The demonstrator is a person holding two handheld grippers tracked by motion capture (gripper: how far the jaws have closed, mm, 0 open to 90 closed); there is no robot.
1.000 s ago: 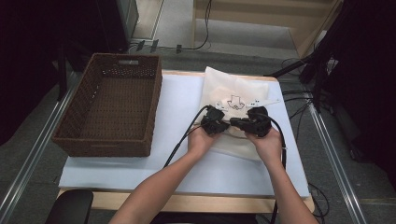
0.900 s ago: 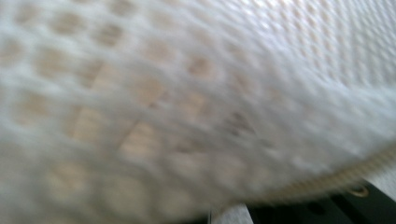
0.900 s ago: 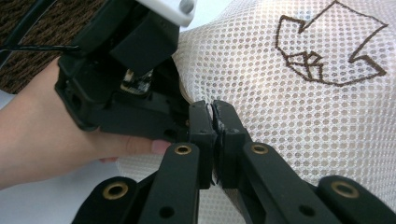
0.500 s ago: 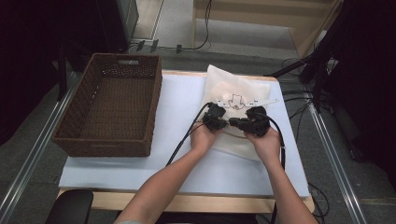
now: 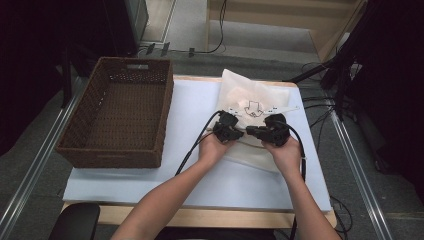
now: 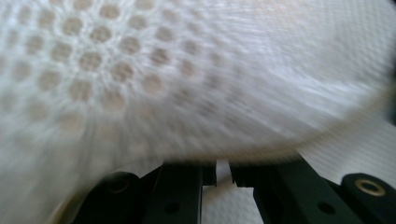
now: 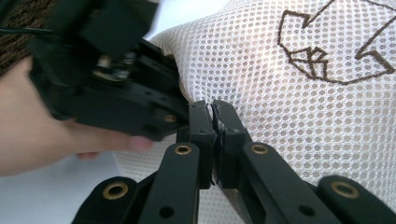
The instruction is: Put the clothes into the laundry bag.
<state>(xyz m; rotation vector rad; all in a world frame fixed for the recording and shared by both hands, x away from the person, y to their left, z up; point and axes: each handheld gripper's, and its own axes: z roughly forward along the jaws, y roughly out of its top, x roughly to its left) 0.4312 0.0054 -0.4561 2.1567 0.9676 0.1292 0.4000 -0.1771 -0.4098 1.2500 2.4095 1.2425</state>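
1. Two grippers meet over a white mesh pouch (image 5: 250, 107) lying on the tabletop (image 5: 195, 115).
2. Right gripper (image 7: 212, 112): jaws clamped on mesh, likely anchoring it.
3. Left gripper (image 6: 223, 171): jaws have just been opening, slightly apart, mesh edge between, seemingly regripping.

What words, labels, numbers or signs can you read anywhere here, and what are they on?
No readable words or numbers.
White mesh bag: a dark outline drawing, arrow-like, no letters; in the right gripper view only angular line work.
Small dark marks beside the drawing: too small to read.
Brown wicker basket: a pale tag on the far rim, too small to read.
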